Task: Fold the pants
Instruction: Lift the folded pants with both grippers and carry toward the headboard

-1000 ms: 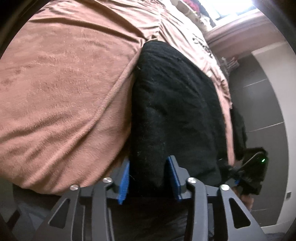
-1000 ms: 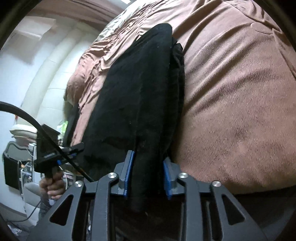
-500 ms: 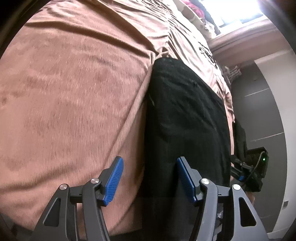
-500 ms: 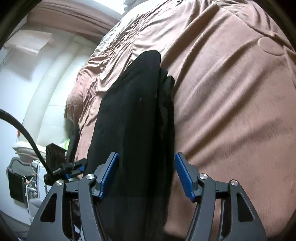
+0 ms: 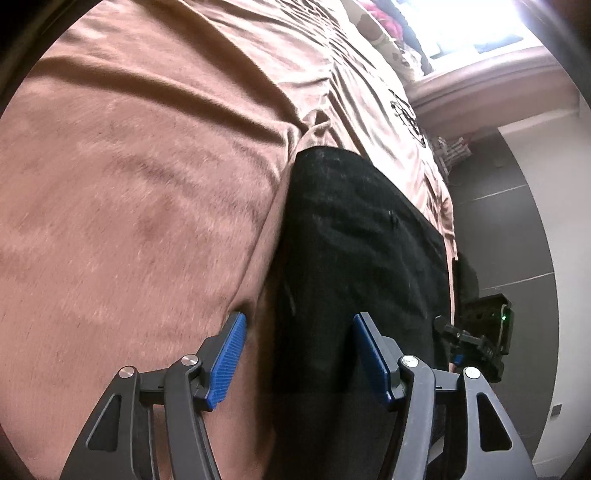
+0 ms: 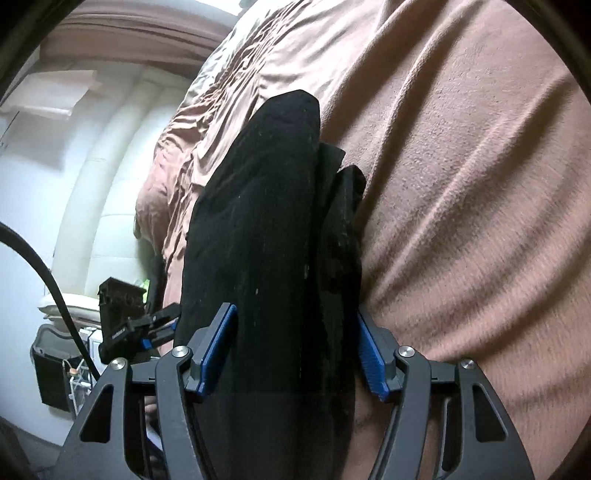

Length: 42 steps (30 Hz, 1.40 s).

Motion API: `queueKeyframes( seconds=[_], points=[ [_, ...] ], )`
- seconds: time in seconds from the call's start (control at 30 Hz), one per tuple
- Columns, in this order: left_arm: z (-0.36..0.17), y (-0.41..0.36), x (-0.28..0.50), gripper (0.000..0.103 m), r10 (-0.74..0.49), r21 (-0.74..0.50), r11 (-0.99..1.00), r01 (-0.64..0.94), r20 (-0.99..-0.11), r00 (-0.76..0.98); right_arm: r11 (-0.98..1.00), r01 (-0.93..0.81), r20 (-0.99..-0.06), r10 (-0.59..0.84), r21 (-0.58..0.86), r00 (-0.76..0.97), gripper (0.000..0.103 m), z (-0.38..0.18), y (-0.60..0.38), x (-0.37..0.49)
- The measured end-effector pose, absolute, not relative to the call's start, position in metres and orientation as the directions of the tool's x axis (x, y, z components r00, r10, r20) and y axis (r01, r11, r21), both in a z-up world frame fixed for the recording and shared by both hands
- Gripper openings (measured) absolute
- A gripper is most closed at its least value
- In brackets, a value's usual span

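The black pants (image 5: pixel 351 240) lie as a long folded strip on the brown fleece blanket (image 5: pixel 129 184), near the bed's edge. My left gripper (image 5: pixel 300 321) is open above the strip's near end. Its left pad hangs over the blanket and its right pad over the cloth, and neither presses on anything. In the right wrist view the pants (image 6: pixel 266 203) run away from me in stacked layers, with a narrower layer showing along their right side. My right gripper (image 6: pixel 294 312) is open and straddles the near end without pinching it.
The blanket (image 6: pixel 461 184) covers the bed on the far side of the pants. A bright window (image 5: pixel 480 22) and piled clothes (image 5: pixel 388 26) are beyond the bed. A black cable (image 6: pixel 44 280) and a dark bin (image 6: pixel 51 369) stand off the bed's edge by a white padded wall (image 6: pixel 103 166).
Both grippers were shut on the near end of the pants a second ago. They have let go, opened wide and drawn back, and the pants now lie flat on the blanket.
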<state>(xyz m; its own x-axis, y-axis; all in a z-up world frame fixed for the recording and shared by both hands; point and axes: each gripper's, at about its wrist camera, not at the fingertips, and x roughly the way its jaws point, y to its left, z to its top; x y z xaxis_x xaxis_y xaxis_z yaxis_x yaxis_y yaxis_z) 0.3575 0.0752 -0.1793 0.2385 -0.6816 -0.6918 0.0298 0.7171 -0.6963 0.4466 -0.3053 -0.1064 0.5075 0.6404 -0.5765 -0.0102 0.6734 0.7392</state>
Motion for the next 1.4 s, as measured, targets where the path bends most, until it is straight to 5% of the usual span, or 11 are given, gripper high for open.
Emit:
queueKeyframes(
  seconds=[0.5, 0.6, 0.73, 1.4],
  points=[
    [-0.188, 0.054, 0.379, 0.061, -0.752, -0.755, 0.653, 0.059, -0.636, 0.177, 0.613, -0.074, -0.538, 0.739, 0.787, 0.406, 0.060, -0.122, -0.312, 0.481],
    [-0.181, 0.054, 0.373, 0.051, -0.743, -0.747, 0.661, 0.067, -0.640, 0.195, 0.620, -0.093, -0.533, 0.733, 0.779, 0.422, 0.040, -0.120, -0.317, 0.471],
    [-0.167, 0.053, 0.365, 0.047, -0.738, -0.742, 0.665, 0.082, -0.636, 0.227, 0.648, -0.126, -0.532, 0.707, 0.751, 0.465, 0.031, -0.110, -0.310, 0.463],
    [-0.090, 0.062, 0.314, 0.043, -0.722, -0.718, 0.672, 0.182, -0.579, 0.379, 0.707, -0.270, -0.475, 0.661, 0.653, 0.581, 0.026, -0.070, -0.262, 0.411]
  ],
)
